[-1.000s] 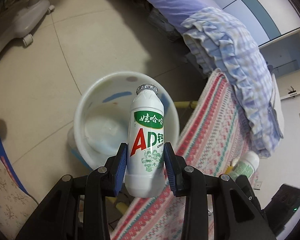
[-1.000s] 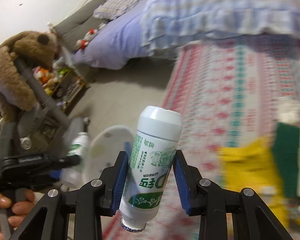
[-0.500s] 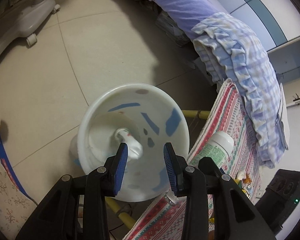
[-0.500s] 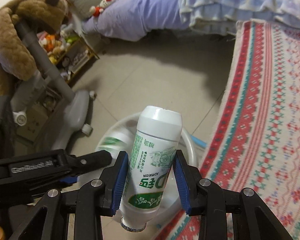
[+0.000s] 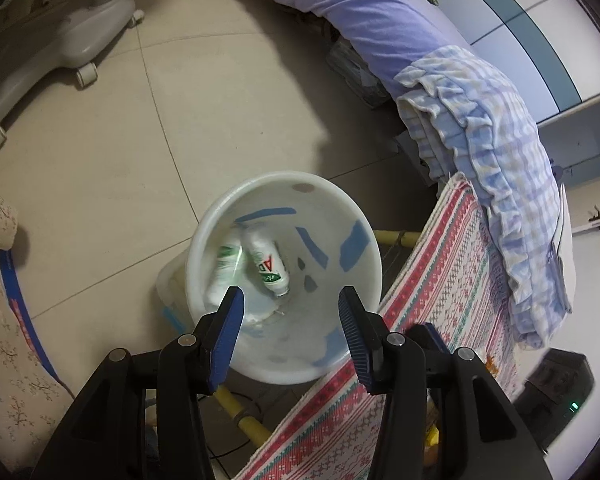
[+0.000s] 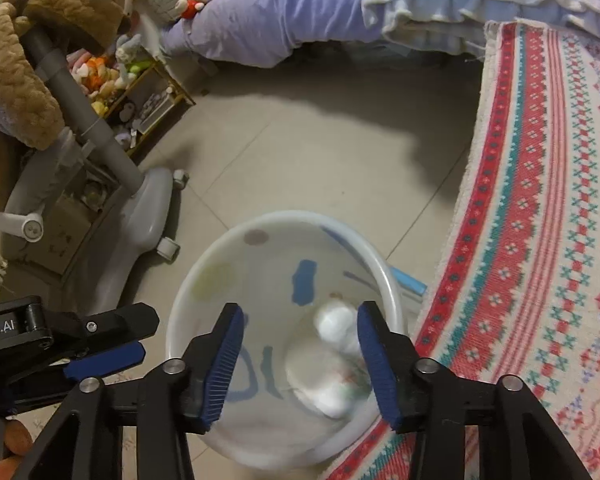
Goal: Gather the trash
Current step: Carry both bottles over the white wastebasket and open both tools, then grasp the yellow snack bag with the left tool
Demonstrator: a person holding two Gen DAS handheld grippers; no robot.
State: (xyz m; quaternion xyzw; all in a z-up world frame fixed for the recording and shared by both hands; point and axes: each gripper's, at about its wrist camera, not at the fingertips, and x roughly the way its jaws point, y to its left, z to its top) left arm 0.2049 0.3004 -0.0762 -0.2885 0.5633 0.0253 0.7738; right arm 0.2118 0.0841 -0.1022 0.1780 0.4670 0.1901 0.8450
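- The left gripper (image 5: 288, 304) has just been opening. Its jaws are apart with nothing between them.
- The right gripper (image 6: 300, 320) has just been opening too, and holds nothing.
- Two white bottles (image 5: 268, 264) lie inside the white bin (image 5: 364, 240), in the middle of the frame.
- A striped rug (image 6: 540, 240) is at the right.
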